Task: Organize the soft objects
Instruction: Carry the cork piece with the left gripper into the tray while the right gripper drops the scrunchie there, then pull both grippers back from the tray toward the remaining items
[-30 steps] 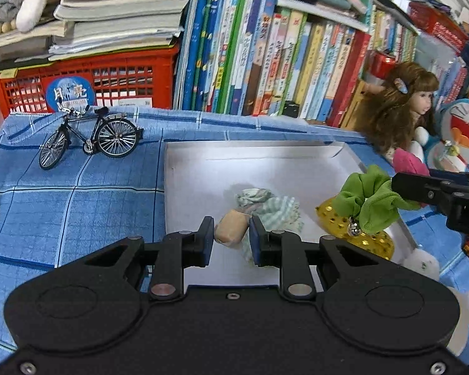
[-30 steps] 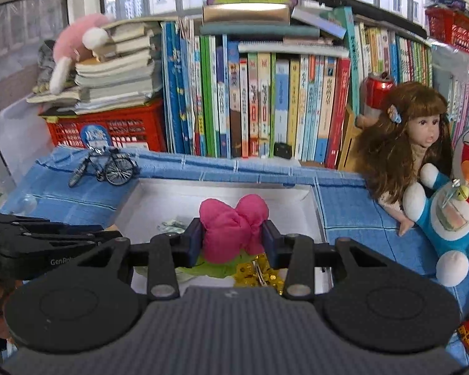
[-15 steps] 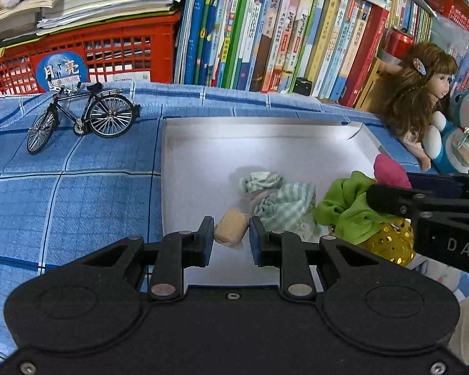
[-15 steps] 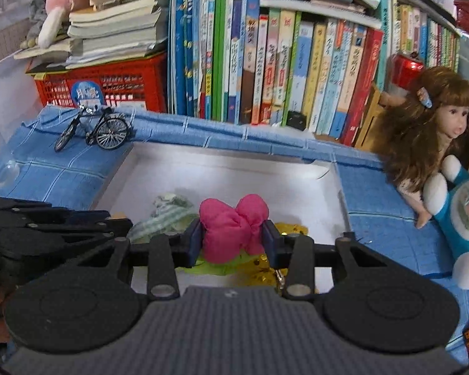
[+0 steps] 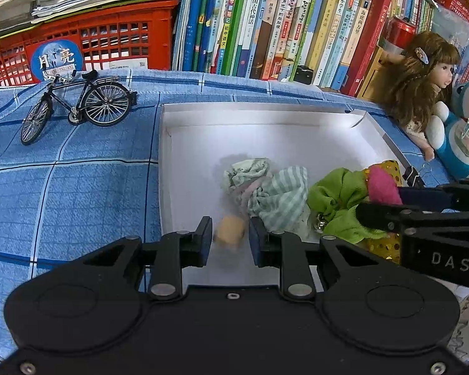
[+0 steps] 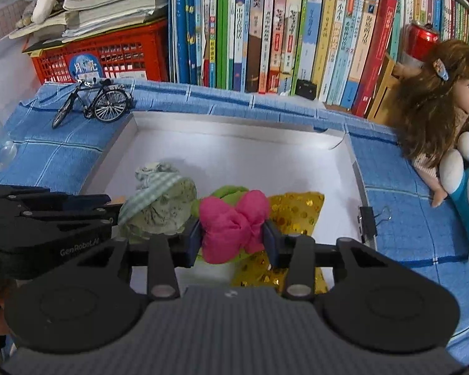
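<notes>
A white shallow box (image 5: 222, 112) (image 6: 234, 131) lies on the blue checked cloth. In it are a pale green striped cloth bundle (image 5: 272, 193) (image 6: 159, 203), a green fabric piece (image 5: 337, 193) and a gold sequin pouch (image 6: 297, 209). My left gripper (image 5: 229, 237) has opened; a small tan soft piece (image 5: 231, 234), blurred, sits loose between its fingers over the box floor. My right gripper (image 6: 231, 239) is shut on a pink fabric bow (image 6: 234, 225) (image 5: 383, 186), held low over the green fabric and gold pouch.
A model bicycle (image 5: 78, 106) stands left of the box. A red crate (image 5: 87, 43) and a row of books (image 5: 281, 25) line the back. A doll (image 5: 422, 78) and a blue plush (image 5: 466, 137) sit at the right. A binder clip (image 6: 370, 218) grips the box's right rim.
Both grippers have lowered toward the box. My left gripper has opened and let go of the tan piece. My right gripper still holds the pink bow, now nearer the box contents.
</notes>
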Motion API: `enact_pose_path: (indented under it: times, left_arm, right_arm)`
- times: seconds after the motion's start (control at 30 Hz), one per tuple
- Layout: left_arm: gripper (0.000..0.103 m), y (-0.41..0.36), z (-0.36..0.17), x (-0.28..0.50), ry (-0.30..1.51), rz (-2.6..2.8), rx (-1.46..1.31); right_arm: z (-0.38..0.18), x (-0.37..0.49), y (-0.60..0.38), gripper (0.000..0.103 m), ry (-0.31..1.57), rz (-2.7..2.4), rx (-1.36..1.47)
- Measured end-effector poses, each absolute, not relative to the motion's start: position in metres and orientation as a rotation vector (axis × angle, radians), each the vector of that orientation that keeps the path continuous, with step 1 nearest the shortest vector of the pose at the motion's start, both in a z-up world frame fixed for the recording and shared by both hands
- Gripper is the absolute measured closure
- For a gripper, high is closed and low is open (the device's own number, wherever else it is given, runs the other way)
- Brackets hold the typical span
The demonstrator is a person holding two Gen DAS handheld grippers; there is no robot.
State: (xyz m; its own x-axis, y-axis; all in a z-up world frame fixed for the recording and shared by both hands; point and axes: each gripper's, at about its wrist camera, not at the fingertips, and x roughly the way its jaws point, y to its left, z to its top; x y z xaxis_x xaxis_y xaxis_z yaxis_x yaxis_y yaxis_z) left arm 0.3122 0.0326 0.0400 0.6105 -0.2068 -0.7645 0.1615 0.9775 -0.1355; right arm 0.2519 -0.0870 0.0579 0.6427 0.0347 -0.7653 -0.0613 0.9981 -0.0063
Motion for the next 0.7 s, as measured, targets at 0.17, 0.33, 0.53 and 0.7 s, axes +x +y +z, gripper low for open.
enact_pose_path:
  times: [0.17,0.33,0.53,0.7]
  left_arm:
    - [0.066,0.035,0.044,0.309,0.874,-0.201,-0.053]
    - [0.056,0.039,0.055,0.301,0.847,-0.194,-0.064]
    - [0.039,0.044,0.072,0.285,0.8,-0.174,-0.06]
    - [0.029,0.045,0.085,0.272,0.768,-0.152,-0.042]
  right_arm:
    - [0.057,0.25,-0.087,0.044,0.879,0.061,-0.031]
    - [0.06,0.246,-0.093,0.036,0.876,0.069,-0.001]
    - [0.07,0.235,-0.1,0.027,0.855,0.099,0.035]
    - [0.081,0.224,-0.107,0.024,0.827,0.11,0.066]
